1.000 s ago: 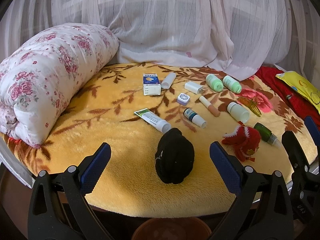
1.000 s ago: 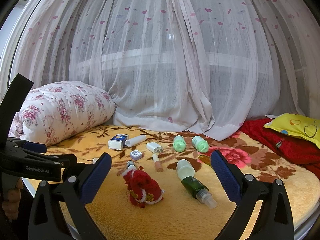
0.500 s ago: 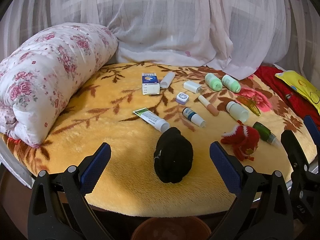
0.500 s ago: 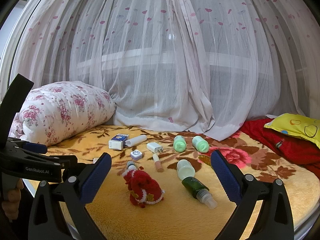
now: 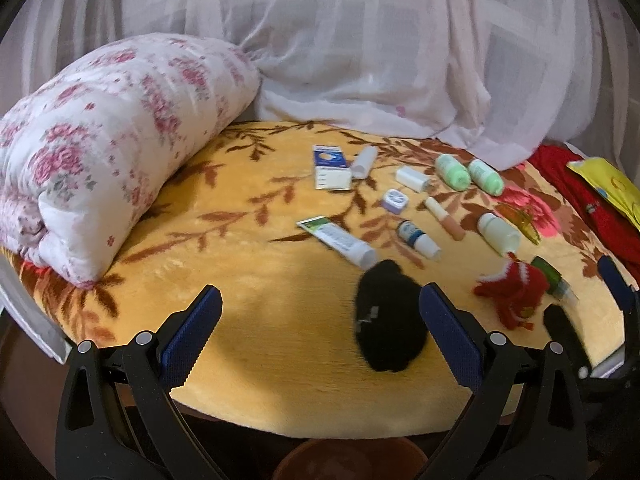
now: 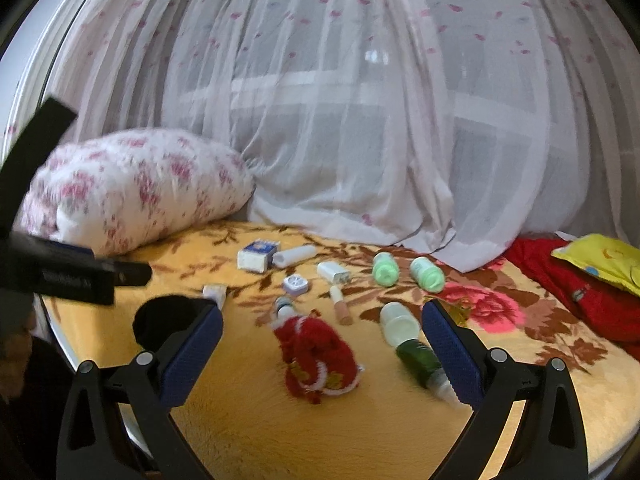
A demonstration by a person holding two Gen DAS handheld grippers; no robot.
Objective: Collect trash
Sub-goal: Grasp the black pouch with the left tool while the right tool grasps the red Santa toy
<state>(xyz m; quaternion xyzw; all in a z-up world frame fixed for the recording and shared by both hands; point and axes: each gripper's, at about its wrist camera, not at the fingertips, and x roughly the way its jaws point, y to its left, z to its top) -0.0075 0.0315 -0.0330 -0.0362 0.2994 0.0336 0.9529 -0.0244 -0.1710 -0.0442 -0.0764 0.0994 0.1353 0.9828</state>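
Small items lie scattered on a yellow flowered blanket (image 5: 248, 320). My left gripper (image 5: 318, 340) hangs open over the front edge, with a black knitted bundle (image 5: 386, 320) just inside its right finger. Beyond lie a toothpaste tube (image 5: 340, 238), a blue-white box (image 5: 330, 166), two pale green bottles (image 5: 452, 170) and a white bottle (image 5: 498, 232). My right gripper (image 6: 320, 356) is open too, and a red knitted item (image 6: 316, 356) lies between its fingers on the blanket. A dark green bottle (image 6: 420, 360) rests by its right finger.
A rolled floral quilt (image 5: 100, 152) fills the left side. Sheer curtains (image 6: 340, 120) close the back. Red cloth (image 6: 580, 296) and a yellow cushion (image 6: 600, 258) sit at the right. A brown bin rim (image 5: 352, 460) shows below the bed edge.
The left view has swung left, so the black bundle now sits nearer the right finger. The right gripper has come closer to the blanket. Both stay open.
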